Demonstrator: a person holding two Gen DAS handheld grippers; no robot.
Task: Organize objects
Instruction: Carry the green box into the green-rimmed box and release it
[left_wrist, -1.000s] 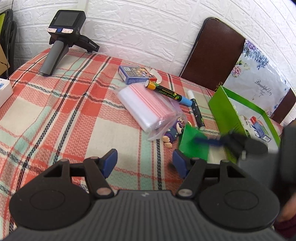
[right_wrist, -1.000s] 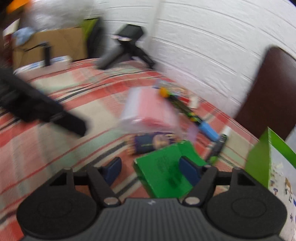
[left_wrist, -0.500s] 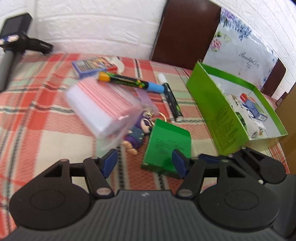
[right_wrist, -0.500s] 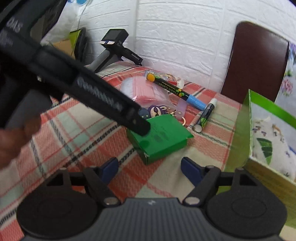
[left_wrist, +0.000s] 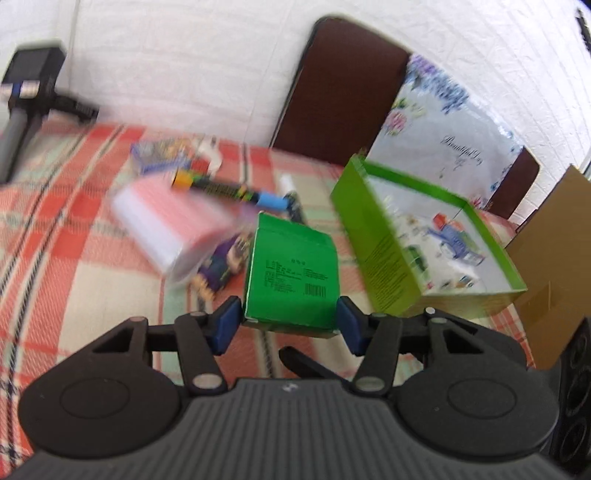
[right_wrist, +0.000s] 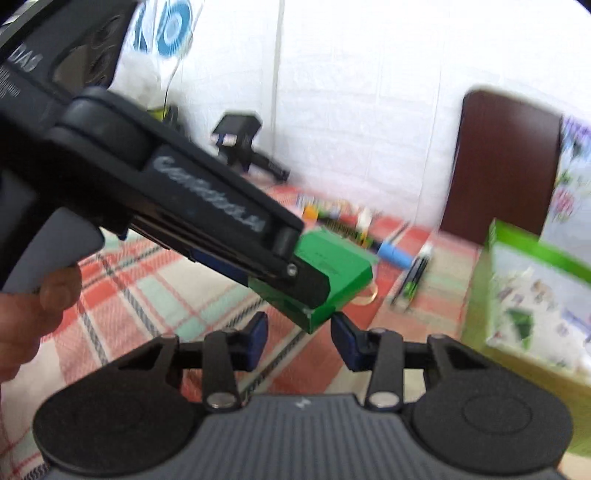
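My left gripper (left_wrist: 290, 325) is shut on a small green box (left_wrist: 293, 278) and holds it tilted above the plaid tablecloth. The same box (right_wrist: 338, 271) shows in the right wrist view, clamped by the left gripper's black fingers (right_wrist: 295, 273). My right gripper (right_wrist: 298, 338) is open and empty, just below the box's near corner. An open lime-green storage box (left_wrist: 424, 240) with printed lining stands to the right; it also shows in the right wrist view (right_wrist: 532, 291).
On the cloth lie a pink-and-white packet (left_wrist: 166, 221), a purple figure keychain (left_wrist: 221, 264), a blue-capped marker (left_wrist: 236, 190), a black pen (right_wrist: 415, 277) and a card box (left_wrist: 159, 157). A brown chair (left_wrist: 343, 88), a cardboard box (left_wrist: 554, 258) and a spare gripper (left_wrist: 26, 99) stand around.
My left gripper has closed on the green box and lifted it off the cloth. My right gripper has come in close under the box.
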